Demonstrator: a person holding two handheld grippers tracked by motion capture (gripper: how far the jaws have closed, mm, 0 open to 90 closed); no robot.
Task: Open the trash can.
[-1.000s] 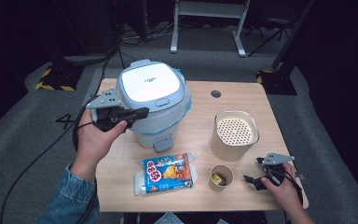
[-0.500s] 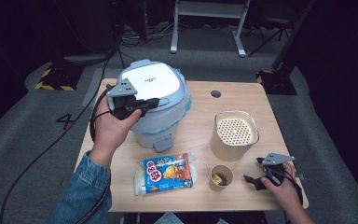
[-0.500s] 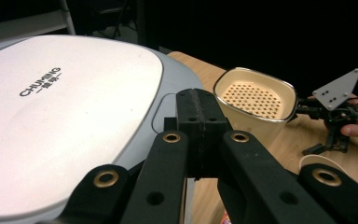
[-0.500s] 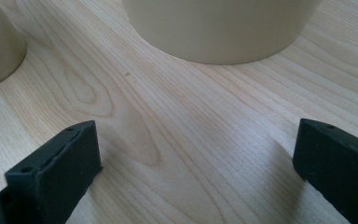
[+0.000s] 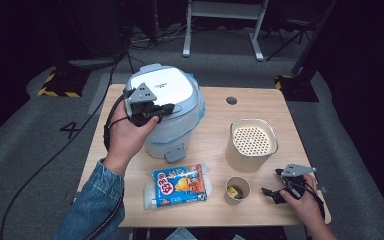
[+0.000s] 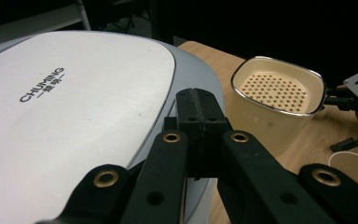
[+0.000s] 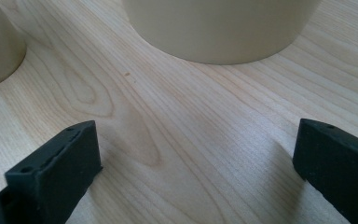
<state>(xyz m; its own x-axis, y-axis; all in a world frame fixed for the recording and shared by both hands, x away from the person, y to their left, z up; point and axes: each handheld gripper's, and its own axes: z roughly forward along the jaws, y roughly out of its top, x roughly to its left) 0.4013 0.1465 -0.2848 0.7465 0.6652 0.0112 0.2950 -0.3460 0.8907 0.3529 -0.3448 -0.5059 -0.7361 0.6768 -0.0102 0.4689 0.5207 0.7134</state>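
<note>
Now I hold my left gripper (image 5: 166,108) (jaws together) over the rice cooker (image 5: 180,87) lid, wrist level.

Light: you work under overhead light that falls bright on the worktop (image 5: 215,135), while the floor and room around it stay dark.
Glare: the white cooker lid (image 6: 74,116) shines softly, not blown out.
Shadows: soft and short beneath your right claw (image 7: 191,163).
Focus: your left claw (image 6: 200,135) looks soft up close; the high view is slightly grainy.

left claw (image 5: 166,108) closed, raised; right claw (image 5: 270,192) open, low
</note>
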